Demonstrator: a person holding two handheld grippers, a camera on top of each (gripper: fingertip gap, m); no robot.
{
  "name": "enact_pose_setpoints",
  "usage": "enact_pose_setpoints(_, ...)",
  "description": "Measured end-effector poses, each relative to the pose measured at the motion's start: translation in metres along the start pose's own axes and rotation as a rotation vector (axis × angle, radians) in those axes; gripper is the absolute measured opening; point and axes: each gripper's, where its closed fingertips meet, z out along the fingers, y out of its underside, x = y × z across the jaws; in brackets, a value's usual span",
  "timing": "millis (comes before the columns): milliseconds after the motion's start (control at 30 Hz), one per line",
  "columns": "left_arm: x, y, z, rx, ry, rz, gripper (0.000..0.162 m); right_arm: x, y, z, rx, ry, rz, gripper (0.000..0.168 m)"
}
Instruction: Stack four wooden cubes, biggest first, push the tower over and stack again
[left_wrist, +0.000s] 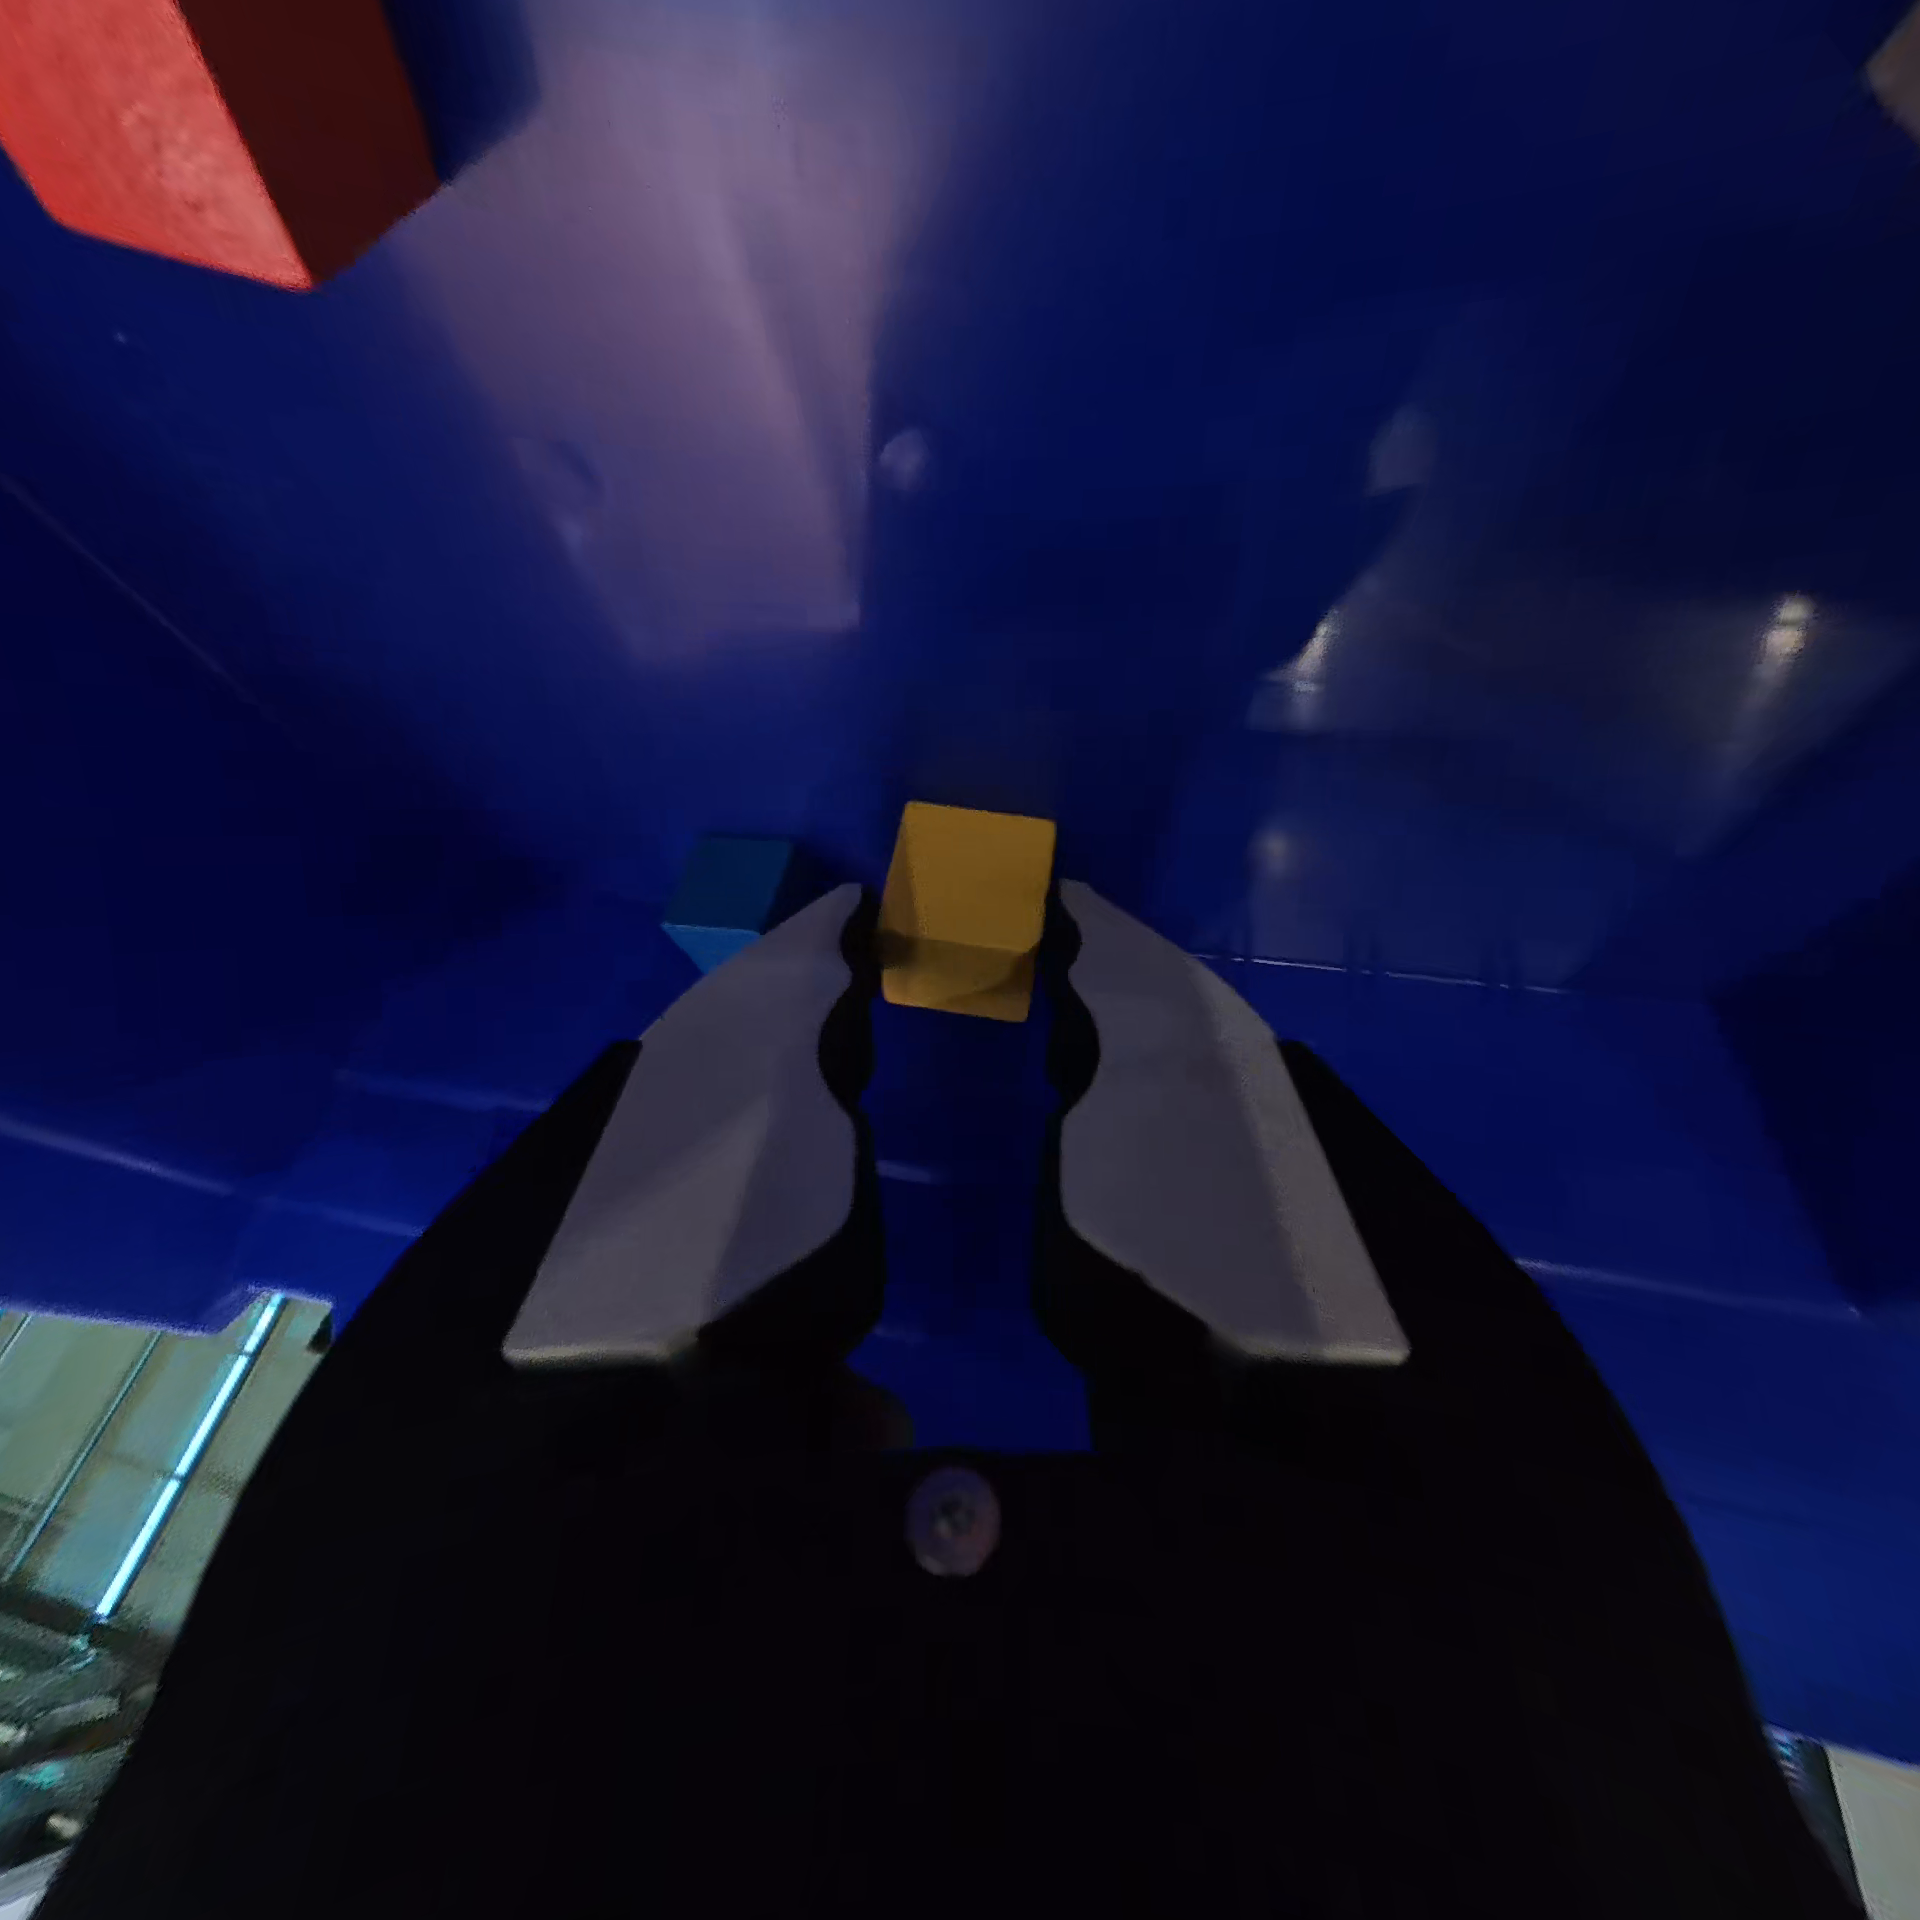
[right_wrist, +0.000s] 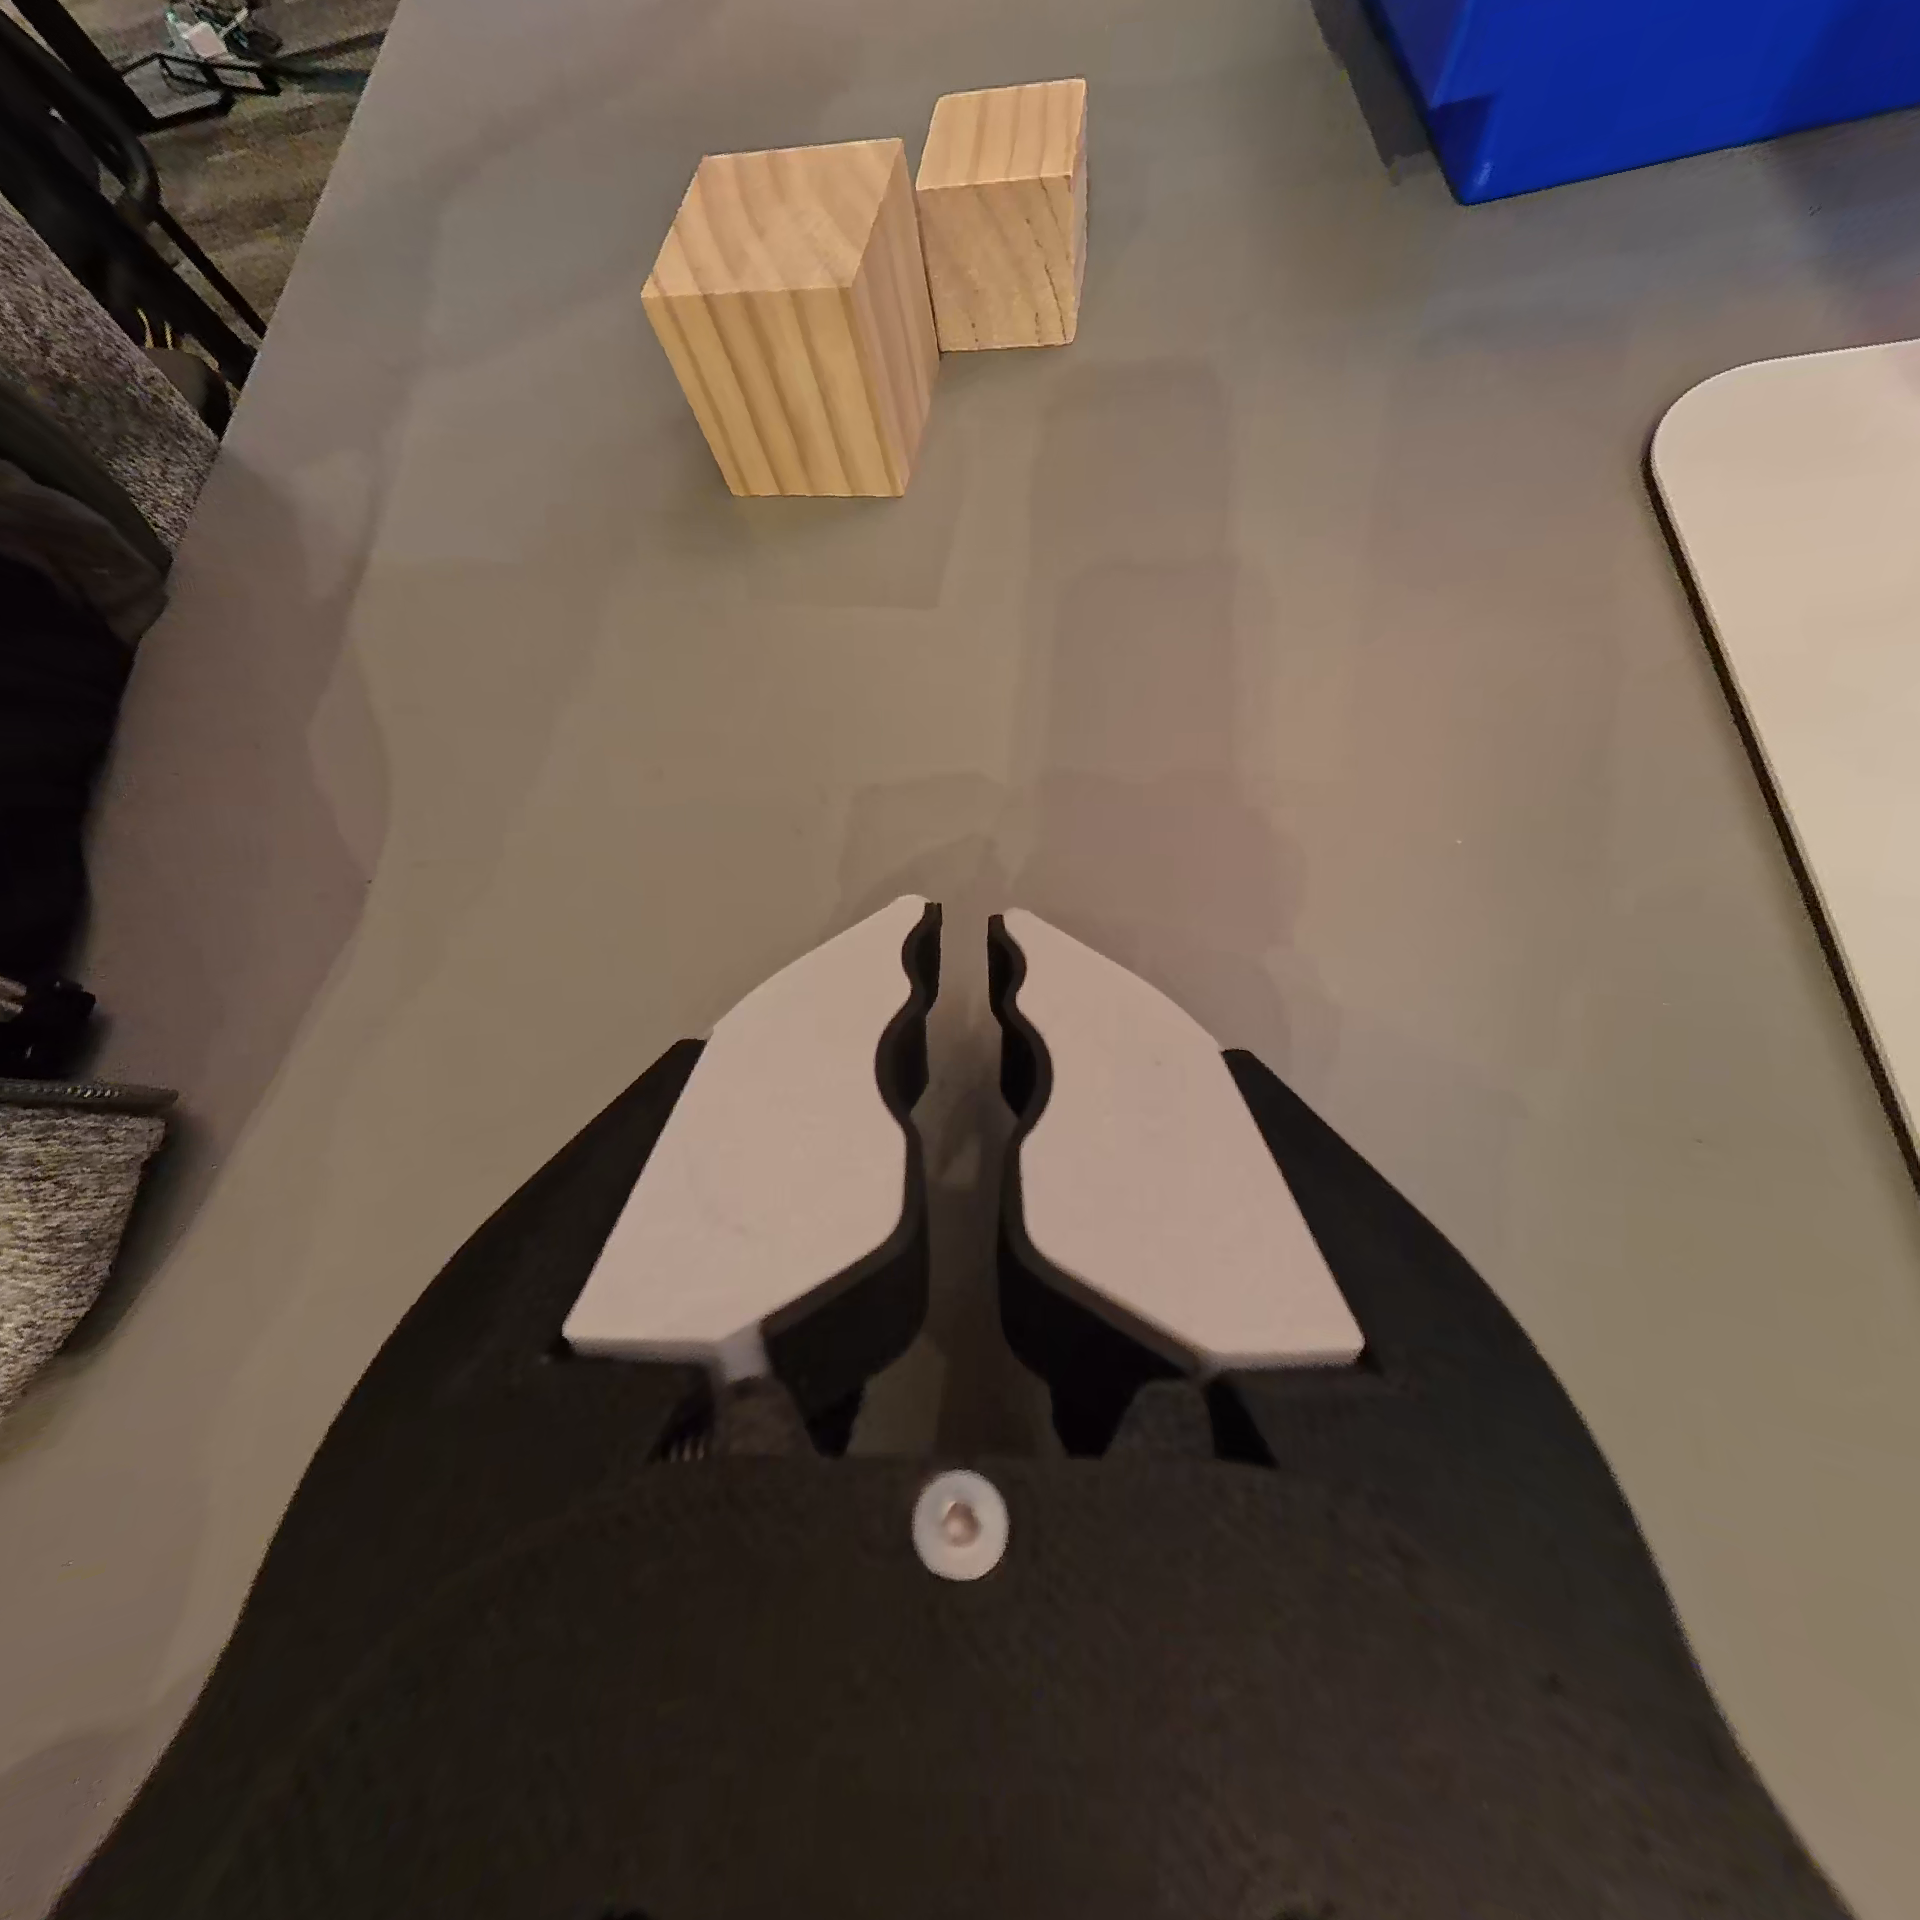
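In the left wrist view my left gripper (left_wrist: 958, 914) reaches into a blue bin (left_wrist: 1351, 520). Its fingertips are closed against both sides of a small yellow cube (left_wrist: 971, 894). A small blue cube (left_wrist: 727, 899) lies just left of it, and a big red cube (left_wrist: 156, 135) is at the top left. In the right wrist view two bare wooden blocks stand side by side on the grey table (right_wrist: 623, 727): a larger one (right_wrist: 790, 322) and a smaller one (right_wrist: 1003, 218) behind and to its right. My right gripper (right_wrist: 964, 920) hovers well short of them, empty, with only a narrow slit between its jaws.
A corner of the blue bin (right_wrist: 1621, 94) shows at the top right of the right wrist view. A white board with a dark rim (right_wrist: 1818, 623) lies at the right edge. A grey padded chair (right_wrist: 73, 364) and dark frame stand past the table's left edge. The tips of one gripper are about 45 centimeters away from the tips of the other.
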Motion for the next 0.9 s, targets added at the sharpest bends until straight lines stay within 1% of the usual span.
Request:
enact_pose_setpoints(100, 0.003, 0.006, -0.014, -0.007, -0.029, -0.023, 0.03, 0.0, 0.0, 0.0, 0.001, 0.0, 0.001, 0.009)
enact_pose_setpoints(200, 0.02, 0.008, -0.055, 0.092, -0.068, -0.084, 0.029, 0.0, 0.0, 0.0, 0.003, -0.002, 0.001, 0.008)
enact_pose_setpoints(233, 0.031, 0.007, -0.071, 0.142, -0.072, -0.104, 0.029, 0.0, 0.0, 0.0, 0.002, -0.002, 0.001, 0.008)
enact_pose_setpoints(300, 0.066, -0.004, -0.107, 0.287, -0.046, -0.115, 0.029, 0.0, 0.0, 0.0, 0.001, -0.001, 0.0, 0.008)
enact_pose_setpoints(367, 0.108, -0.021, -0.137, 0.397, -0.016, -0.082, 0.029, 0.0, 0.0, 0.0, -0.001, -0.001, 0.0, 0.008)
enact_pose_setpoints(400, 0.132, -0.03, -0.145, 0.42, 0.004, -0.049, 0.029, 0.0, 0.0, 0.0, -0.002, -0.001, 0.0, 0.008)
enact_pose_setpoints(433, 0.155, -0.039, -0.148, 0.425, 0.026, -0.01, 0.029, 0.0, 0.0, 0.0, -0.003, 0.0, -0.002, 0.008)
enact_pose_setpoints(500, 0.193, -0.058, -0.141, 0.415, 0.062, 0.054, 0.029, -0.001, 0.001, 0.001, -0.008, 0.003, -0.007, 0.008)
enact_pose_setpoints(567, 0.216, -0.07, -0.128, 0.381, 0.085, 0.076, 0.029, -0.001, 0.002, 0.001, -0.013, 0.006, -0.011, 0.008)
enact_pose_setpoints(633, 0.234, -0.084, -0.116, 0.398, 0.131, 0.1, 0.029, -0.001, 0.002, 0.001, -0.015, 0.006, -0.013, 0.008)
enact_pose_setpoints(767, 0.248, -0.102, -0.092, 0.385, 0.165, 0.118, 0.029, -0.001, 0.002, 0.001, -0.015, 0.005, -0.011, 0.008)
enact_pose_setpoints(800, 0.248, -0.107, -0.09, 0.392, 0.173, 0.097, 0.029, -0.001, 0.002, 0.001, -0.014, 0.004, -0.011, 0.008)
enact_pose_setpoints(867, 0.243, -0.106, -0.086, 0.384, 0.17, 0.074, 0.037, -0.001, 0.002, 0.001, -0.015, 0.003, -0.012, 0.008)
enact_pose_setpoints(900, 0.24, -0.105, -0.089, 0.407, 0.173, 0.063, 0.04, -0.002, 0.002, 0.001, -0.015, 0.001, -0.012, 0.008)
